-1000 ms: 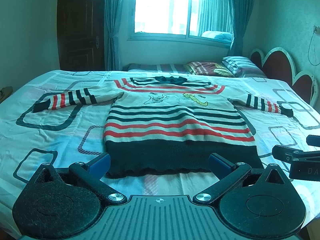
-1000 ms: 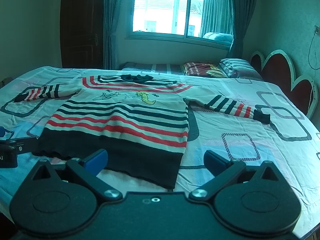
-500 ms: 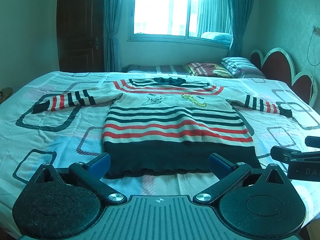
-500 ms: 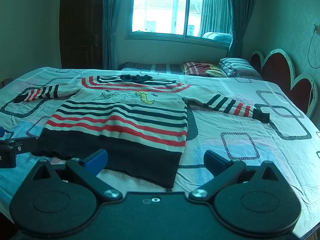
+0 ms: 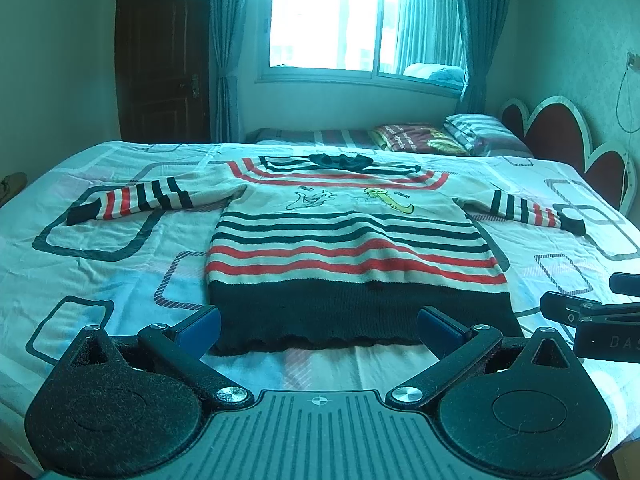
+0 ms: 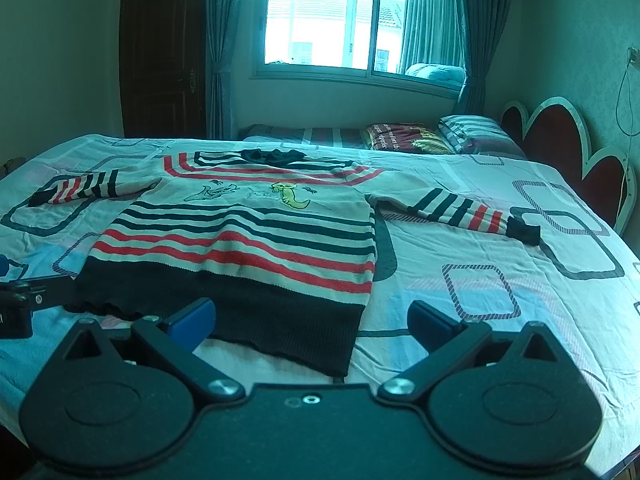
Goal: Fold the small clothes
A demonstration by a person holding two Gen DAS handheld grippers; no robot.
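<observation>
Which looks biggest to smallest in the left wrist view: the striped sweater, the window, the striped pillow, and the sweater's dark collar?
1. striped sweater
2. window, though it is farther off, so it only looks smaller
3. striped pillow
4. dark collar

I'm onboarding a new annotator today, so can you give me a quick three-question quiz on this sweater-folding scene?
1. True or false: the striped sweater lies spread flat on the bed sheet with both sleeves stretched outward.
2. Multiple choice: the left gripper is A) shut on the hem, B) open and holding nothing, C) shut on a sleeve.
3. Fill in: in the right wrist view, the right gripper sits near the sweater's dark ____, at its right corner.

Key: 1 true. 2 B. 3 hem.
</observation>
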